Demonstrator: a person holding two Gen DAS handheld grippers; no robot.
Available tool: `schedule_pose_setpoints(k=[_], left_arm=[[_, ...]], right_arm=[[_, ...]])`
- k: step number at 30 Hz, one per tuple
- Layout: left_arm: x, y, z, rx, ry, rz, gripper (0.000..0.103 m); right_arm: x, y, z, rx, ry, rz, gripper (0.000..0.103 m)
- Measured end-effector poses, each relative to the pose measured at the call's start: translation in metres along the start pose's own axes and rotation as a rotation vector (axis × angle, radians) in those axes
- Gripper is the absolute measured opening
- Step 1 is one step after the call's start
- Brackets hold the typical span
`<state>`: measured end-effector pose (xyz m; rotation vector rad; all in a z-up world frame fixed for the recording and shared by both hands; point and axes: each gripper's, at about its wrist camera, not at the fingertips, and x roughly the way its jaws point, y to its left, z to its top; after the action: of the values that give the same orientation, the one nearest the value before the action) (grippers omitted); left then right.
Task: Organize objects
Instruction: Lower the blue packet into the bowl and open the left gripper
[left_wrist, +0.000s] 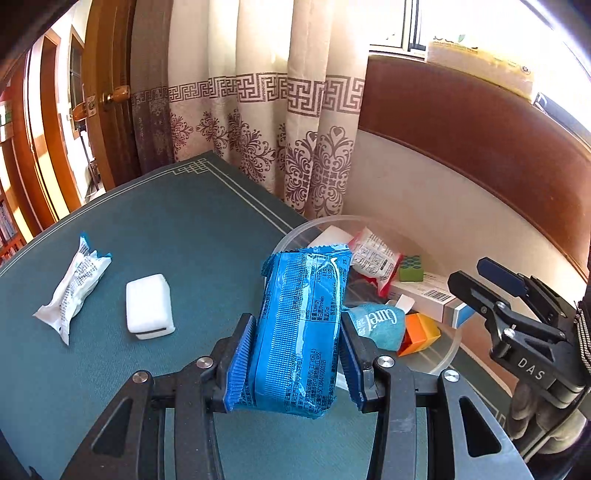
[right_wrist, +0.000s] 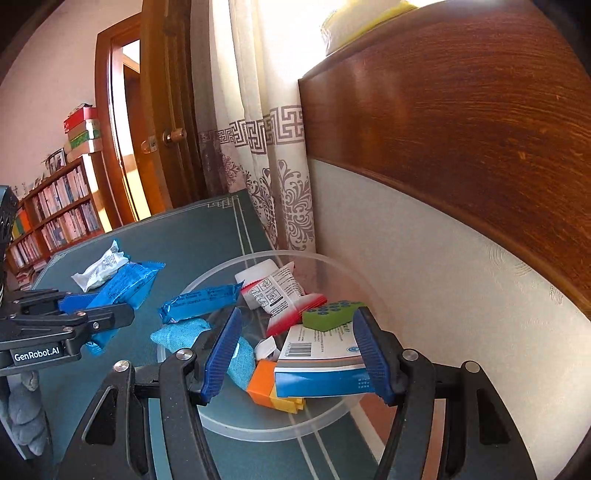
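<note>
— What's in the bowl?

— It's a clear round plastic one on my counter, against the wall. Inside I see a blue wrapper bar, a red-and-white crinkled packet, a green studded block, a white carton with a barcode and blue end, an orange-and-yellow block, and a soft teal cloth pouch lying over the near rim.

— And your left tool?

— Clenched on a blue foil snack packet, its ribbed blue pads pressing both long sides. The packet is glossy, printed, with crimped ends, held off the counter just beside the bowl's rim.

— The right tool?

— Released, pads wide apart, hanging over the bowl with the carton and blocks showing between them; whether it touches anything I cannot tell.

— Anything outside the bowl?

— A white-and-blue wrinkled packet and a white rounded rectangular block, near each other on the green cloth-textured counter, well apart from the bowl.
</note>
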<state>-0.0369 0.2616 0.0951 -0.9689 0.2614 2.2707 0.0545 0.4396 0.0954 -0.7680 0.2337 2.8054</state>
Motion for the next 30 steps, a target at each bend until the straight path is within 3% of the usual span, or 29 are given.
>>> schedule_pose_setpoints(k=[10,12,13,21,26,30], left_arm=[[0.035,-0.030,0.029,0.038,0.008,-0.079,0.047],[0.039,-0.030,0.032,0.023,-0.003,-0.087,0.063],[0.040,-0.029,0.032,0.014,-0.010,-0.085,0.077],[0.034,-0.014,0.021,-0.024,-0.014,-0.067,0.082],[0.034,-0.001,0.016,-0.074,-0.005,-0.046,0.097],[0.030,0.009,0.012,-0.109,-0.008,-0.029,0.102]], right_arm=[[0.004,-0.008,-0.004,0.009,0.014,0.007,0.064],[0.006,-0.008,-0.005,0.011,0.020,0.007,0.064],[0.007,-0.008,-0.006,0.012,0.024,0.007,0.064],[0.011,-0.006,-0.010,0.015,0.036,0.009,0.064],[0.010,-0.001,-0.013,0.011,0.043,0.016,0.064],[0.009,0.002,-0.014,0.014,0.043,0.022,0.068]])
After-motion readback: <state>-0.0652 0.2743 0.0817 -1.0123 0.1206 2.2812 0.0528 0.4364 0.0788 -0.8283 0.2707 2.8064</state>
